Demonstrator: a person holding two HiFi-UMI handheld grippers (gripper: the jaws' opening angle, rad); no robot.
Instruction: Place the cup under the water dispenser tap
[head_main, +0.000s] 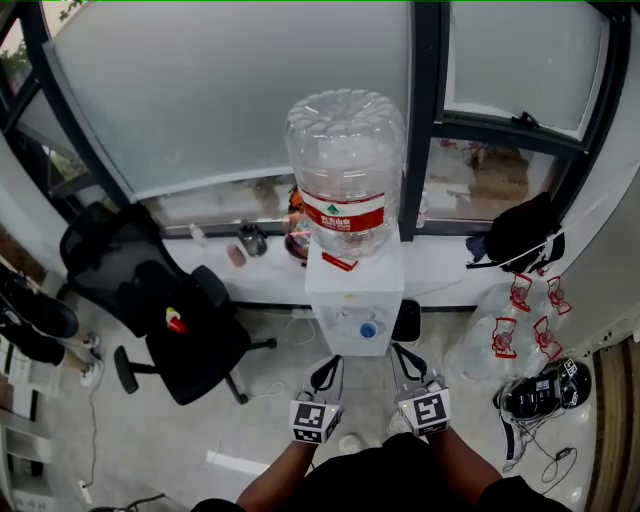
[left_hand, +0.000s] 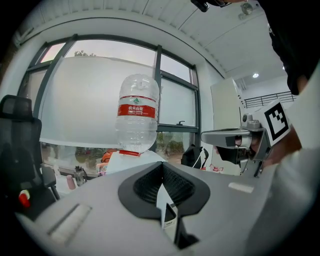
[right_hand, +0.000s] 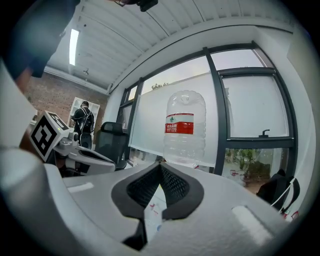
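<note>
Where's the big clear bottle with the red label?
The clear bottle sits mid head view, upside down on the white dispenser, right of the black chair.

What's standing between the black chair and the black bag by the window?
The white water dispenser, with a big clear bottle on top. The head view shows it between the chair and the bag.

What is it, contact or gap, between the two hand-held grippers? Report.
Apart. Head view: floor shows between the left hand-held gripper and the right hand-held gripper.
</note>
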